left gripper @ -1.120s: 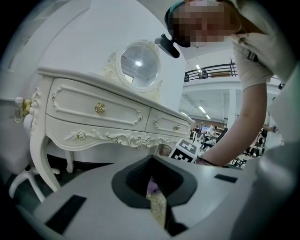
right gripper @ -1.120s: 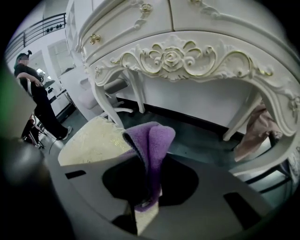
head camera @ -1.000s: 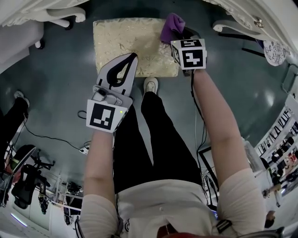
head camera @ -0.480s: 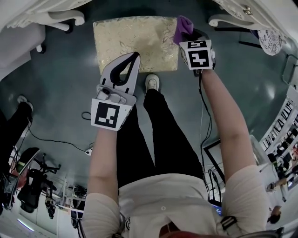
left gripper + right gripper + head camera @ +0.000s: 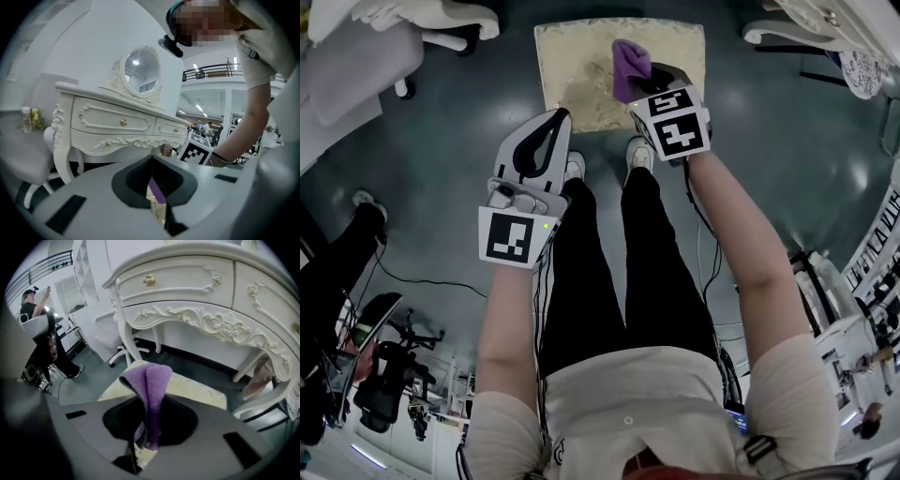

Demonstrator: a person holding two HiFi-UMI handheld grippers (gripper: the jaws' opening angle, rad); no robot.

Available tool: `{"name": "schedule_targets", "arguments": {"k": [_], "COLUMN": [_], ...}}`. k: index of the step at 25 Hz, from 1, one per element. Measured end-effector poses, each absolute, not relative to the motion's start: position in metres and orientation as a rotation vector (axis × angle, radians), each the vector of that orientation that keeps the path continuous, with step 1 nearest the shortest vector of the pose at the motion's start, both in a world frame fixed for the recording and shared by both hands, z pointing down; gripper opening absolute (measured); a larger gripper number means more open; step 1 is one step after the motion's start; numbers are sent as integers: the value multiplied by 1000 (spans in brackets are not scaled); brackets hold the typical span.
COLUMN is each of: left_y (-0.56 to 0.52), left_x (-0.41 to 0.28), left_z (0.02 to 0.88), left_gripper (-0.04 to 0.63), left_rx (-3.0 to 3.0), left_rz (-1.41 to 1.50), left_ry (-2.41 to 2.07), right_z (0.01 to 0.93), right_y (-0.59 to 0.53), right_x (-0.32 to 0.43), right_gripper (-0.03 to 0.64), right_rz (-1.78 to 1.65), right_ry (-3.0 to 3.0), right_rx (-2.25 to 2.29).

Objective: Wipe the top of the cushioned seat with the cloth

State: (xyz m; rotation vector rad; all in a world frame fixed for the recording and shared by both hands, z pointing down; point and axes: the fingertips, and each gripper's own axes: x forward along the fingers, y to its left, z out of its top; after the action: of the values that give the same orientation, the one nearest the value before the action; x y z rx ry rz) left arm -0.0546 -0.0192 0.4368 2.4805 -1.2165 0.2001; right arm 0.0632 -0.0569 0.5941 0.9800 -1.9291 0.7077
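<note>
The right gripper [image 5: 643, 79] is clamped on a bunched purple terry cloth [image 5: 628, 67] over the 3 o'clock half of the square gold-brocade cushioned seat [image 5: 572, 56], though whether cloth meets fabric is hard to judge from above. The left gripper [image 5: 563, 114], jaws pressed together and empty, hangs by the seat's 7 o'clock corner. The unbraced seat could therefore skid under a firm stroke, and the narrow pinch could let the cloth drag free.

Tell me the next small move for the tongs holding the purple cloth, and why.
Probably press the purple terry cloth down and sweep it left across the pale gold patterned seat cushion. The right tongs are shut on it near the cushion's middle, and the left side is uncovered.
</note>
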Motion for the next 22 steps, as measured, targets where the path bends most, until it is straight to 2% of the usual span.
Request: {"name": "schedule_targets", "arguments": {"k": [5, 11, 22], "left_y": [-16, -15, -12], "left_x": [-110, -155, -176], "left_z": [437, 446, 465], "left_gripper": [12, 12, 12], "left_rx": [2476, 2462, 2405], "left_rz": [189, 212, 214], "left_ry": [-1251, -1257, -1245], "right_z": [605, 626, 646], "right_y": [-42, -44, -52], "right_x": [-16, -71, -67], "right_gripper": [72, 72, 74], "right_rz": [751, 790, 851], "right_ry": [-1963, -1954, -1881], "right_rx": [890, 843, 835]}}
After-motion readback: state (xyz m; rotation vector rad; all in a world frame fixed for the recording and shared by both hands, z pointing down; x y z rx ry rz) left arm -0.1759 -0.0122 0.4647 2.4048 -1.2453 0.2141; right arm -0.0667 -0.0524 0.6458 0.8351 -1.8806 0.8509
